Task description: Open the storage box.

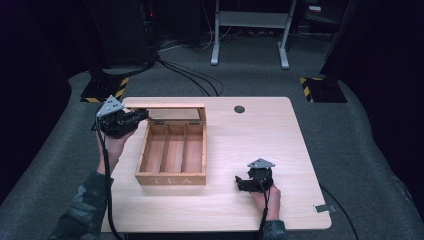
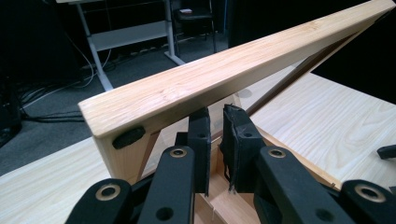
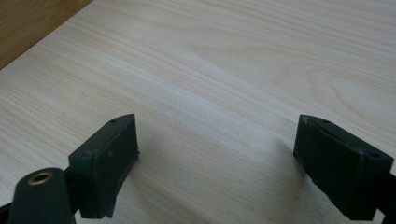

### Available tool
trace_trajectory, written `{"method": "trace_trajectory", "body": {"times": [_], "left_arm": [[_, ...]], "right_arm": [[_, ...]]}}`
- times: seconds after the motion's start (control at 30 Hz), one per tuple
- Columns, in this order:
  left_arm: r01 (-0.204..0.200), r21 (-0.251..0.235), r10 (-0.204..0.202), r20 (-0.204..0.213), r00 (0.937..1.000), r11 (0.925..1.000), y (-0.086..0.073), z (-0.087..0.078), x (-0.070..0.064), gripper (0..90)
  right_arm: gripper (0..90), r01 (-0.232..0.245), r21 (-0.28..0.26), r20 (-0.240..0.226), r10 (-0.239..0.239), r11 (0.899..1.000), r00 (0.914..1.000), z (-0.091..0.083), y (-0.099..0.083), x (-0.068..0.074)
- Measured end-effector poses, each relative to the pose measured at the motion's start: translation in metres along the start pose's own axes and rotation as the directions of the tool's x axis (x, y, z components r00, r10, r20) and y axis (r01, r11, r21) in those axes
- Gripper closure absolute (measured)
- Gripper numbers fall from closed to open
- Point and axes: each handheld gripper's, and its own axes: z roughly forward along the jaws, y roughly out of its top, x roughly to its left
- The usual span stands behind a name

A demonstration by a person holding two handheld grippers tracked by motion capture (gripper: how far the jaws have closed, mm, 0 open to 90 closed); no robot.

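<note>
High view: the light wooden tea box with hinged lid sits left of centre on the pale wood table; the left hand-held gripper meets the lid's left end.

Left gripper view: jaws narrow, apparently pinching the lid's thin inner panel; stiff, light, likely slippery.

Right gripper view: the right hand-held gripper is wide, empty.

The left hand-held gripper is held near the far left corner of the table, carried by a left forearm that is stretched forward along the left edge, its sleeve seen at the near left corner. In the left gripper view its jaws are seen drawn close together, a narrow gap left between the pads; whether anything is pinched there cannot be told. The right hand-held gripper is held low by the near edge, right of the middle, with the hand behind it. Its jaws are spread wide.
</note>
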Motion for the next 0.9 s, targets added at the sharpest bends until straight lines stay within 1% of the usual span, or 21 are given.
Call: {"method": "trace_trajectory", "body": {"times": [0.1,0.27,0.37,0.53,0.6,0.67,0.73,0.9], "left_arm": [[0.000,0.006,0.000,0.008,1.0000,1.0000,-0.002,-0.001,-0.001,81.0],[-0.008,0.000,0.008,0.003,1.0000,1.0000,-0.008,-0.004,-0.005,80.9],[-0.004,-0.002,0.005,0.006,1.0000,1.0000,-0.013,-0.006,-0.008,80.8],[-0.008,-0.001,0.008,0.014,0.9999,1.0000,-0.026,-0.010,-0.015,80.8],[-0.014,-0.004,0.014,0.011,0.9998,0.9999,-0.033,-0.012,-0.019,80.8],[-0.014,-0.002,0.014,0.012,0.9998,0.9999,-0.037,-0.013,-0.021,80.5],[-0.009,0.001,0.009,0.020,0.9998,1.0000,-0.046,-0.014,-0.025,80.6],[-0.004,-0.014,0.004,0.003,1.0000,0.9999,-0.064,-0.018,-0.033,80.5]], "right_arm": [[13.2,0.000,0.000,0.000,0.000,1.000,1.0000,0.000,0.000,0.000],[13.2,0.000,0.000,0.001,0.000,1.000,1.0000,0.000,0.000,0.000],[13.2,-0.002,0.000,0.002,0.002,1.000,1.0000,0.000,0.000,0.000],[13.5,0.006,0.002,0.004,-0.006,1.000,1.0000,0.000,0.000,0.000],[13.6,0.006,-0.001,0.006,-0.006,1.000,1.0000,0.000,0.000,0.000],[13.6,0.006,-0.003,0.007,-0.006,1.000,1.0000,0.000,0.000,0.000],[13.6,0.005,-0.003,0.008,-0.005,1.000,1.0000,0.000,0.000,0.000],[13.6,0.000,-0.003,0.010,0.000,1.000,1.0000,0.000,0.000,0.001]]}}
